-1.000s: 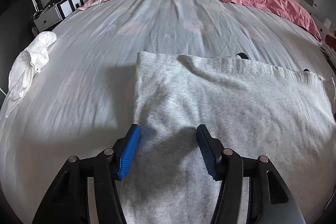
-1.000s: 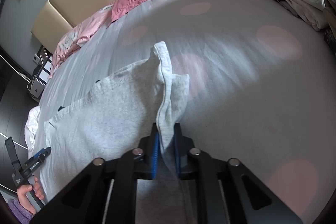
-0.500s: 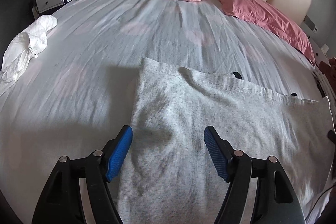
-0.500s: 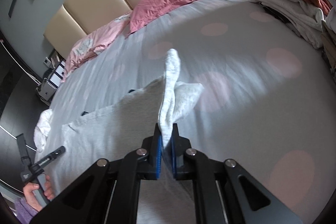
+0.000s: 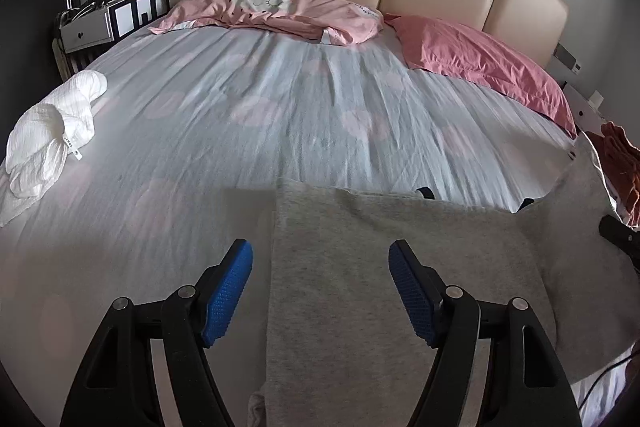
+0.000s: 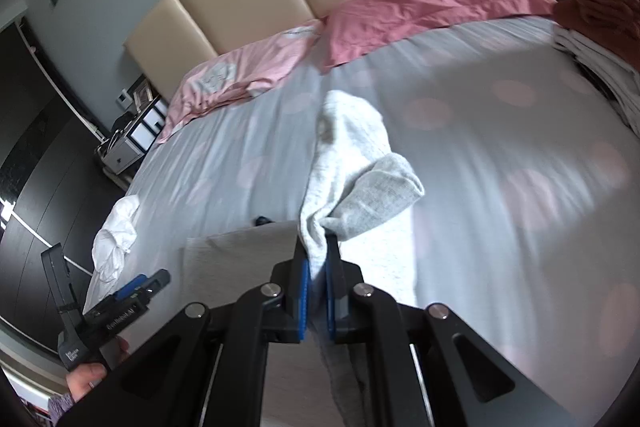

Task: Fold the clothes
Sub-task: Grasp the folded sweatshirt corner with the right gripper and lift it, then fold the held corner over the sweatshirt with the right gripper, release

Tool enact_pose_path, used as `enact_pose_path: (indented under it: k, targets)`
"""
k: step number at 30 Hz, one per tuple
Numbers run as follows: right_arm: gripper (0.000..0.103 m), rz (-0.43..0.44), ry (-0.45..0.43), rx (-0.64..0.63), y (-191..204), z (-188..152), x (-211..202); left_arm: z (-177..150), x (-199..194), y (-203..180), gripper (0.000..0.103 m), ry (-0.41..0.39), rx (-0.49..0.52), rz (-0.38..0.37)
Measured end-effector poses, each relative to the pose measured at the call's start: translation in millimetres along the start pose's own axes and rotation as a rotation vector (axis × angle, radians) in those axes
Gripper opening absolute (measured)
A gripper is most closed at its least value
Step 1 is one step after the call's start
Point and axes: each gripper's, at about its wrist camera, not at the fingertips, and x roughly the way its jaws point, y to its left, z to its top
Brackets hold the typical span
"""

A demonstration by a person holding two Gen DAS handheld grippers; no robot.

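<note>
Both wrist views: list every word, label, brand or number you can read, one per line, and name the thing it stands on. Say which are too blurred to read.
No text reads with certainty.
Tag on the white garment: small print, too small to read.
Pale pink pillow: small dark print, not legible.
Left gripper, seen from the right wrist: white lettering on its body, too blurred to read.
Grey garment: no print visible.

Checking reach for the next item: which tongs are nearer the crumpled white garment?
Left. The left tongs hang open over the grey garment's edge, on the white garment's side; the right tongs grip grey cloth farther away.
</note>
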Motion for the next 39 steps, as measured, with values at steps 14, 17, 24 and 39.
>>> enact_pose_path:
  k: [14,17,24,39]
  targets:
    - [0.006,0.13,0.148,-0.092,154,-32,106,10,8,82,0.072,0.064,-0.256,-0.08]
    - [0.006,0.121,0.198,-0.094,164,-42,129,8,13,87,0.072,0.085,-0.275,-0.08]
    - [0.006,0.09,0.287,-0.118,172,-63,164,5,24,91,0.072,0.126,-0.287,-0.074]
    - [0.023,0.115,0.295,-0.14,164,-55,90,-6,-14,91,0.07,0.15,-0.285,-0.122]
